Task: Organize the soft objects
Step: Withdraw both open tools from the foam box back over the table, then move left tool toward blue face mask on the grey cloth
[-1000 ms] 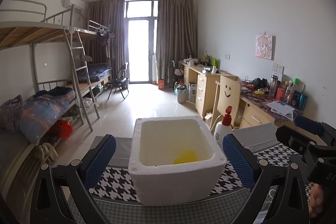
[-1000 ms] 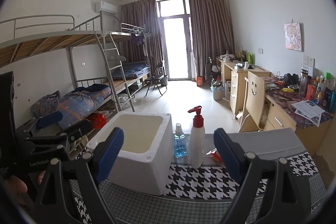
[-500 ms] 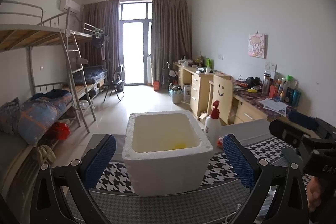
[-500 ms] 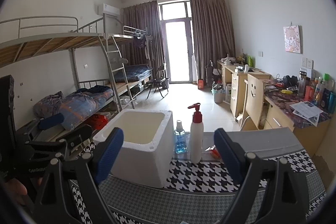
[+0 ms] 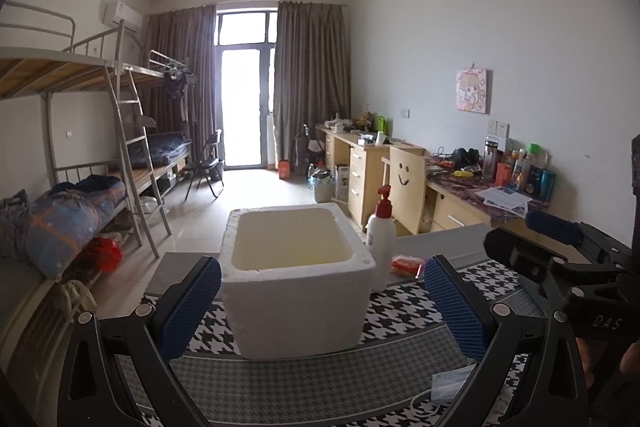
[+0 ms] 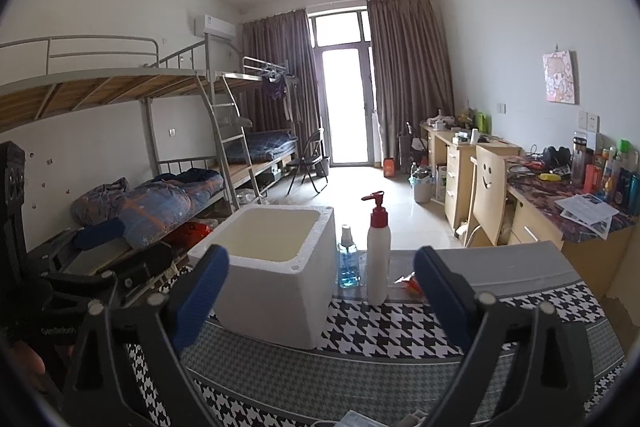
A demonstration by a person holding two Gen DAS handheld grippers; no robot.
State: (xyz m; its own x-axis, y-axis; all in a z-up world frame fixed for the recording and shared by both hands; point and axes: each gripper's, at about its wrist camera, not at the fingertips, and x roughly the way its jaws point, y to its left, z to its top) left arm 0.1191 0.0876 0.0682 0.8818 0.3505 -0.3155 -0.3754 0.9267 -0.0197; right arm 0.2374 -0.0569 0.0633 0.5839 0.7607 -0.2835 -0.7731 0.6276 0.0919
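Note:
A white foam box [image 5: 296, 291] stands on the houndstooth cloth [image 5: 400, 319] in front of me; it also shows in the right wrist view [image 6: 276, 291]. Its inside is hidden from this low angle. My left gripper [image 5: 320, 307] is open and empty, level with the box's near wall, one finger on each side of it. My right gripper [image 6: 320, 303] is open and empty, to the right of the left gripper and back from the box. A red soft packet [image 5: 406, 264] lies right of the box, also seen in the right wrist view [image 6: 410, 285]. A face mask [image 5: 452, 385] lies at the near edge.
A white pump bottle with red top [image 6: 378, 259] and a small blue spray bottle [image 6: 349, 263] stand right of the box. Bunk beds [image 6: 160, 155] line the left wall, desks and a chair [image 6: 488, 195] the right.
Both grippers have pulled back and dropped lower. The yellow thing seen inside the box earlier is now hidden by the box's rim. Both grippers stayed open.

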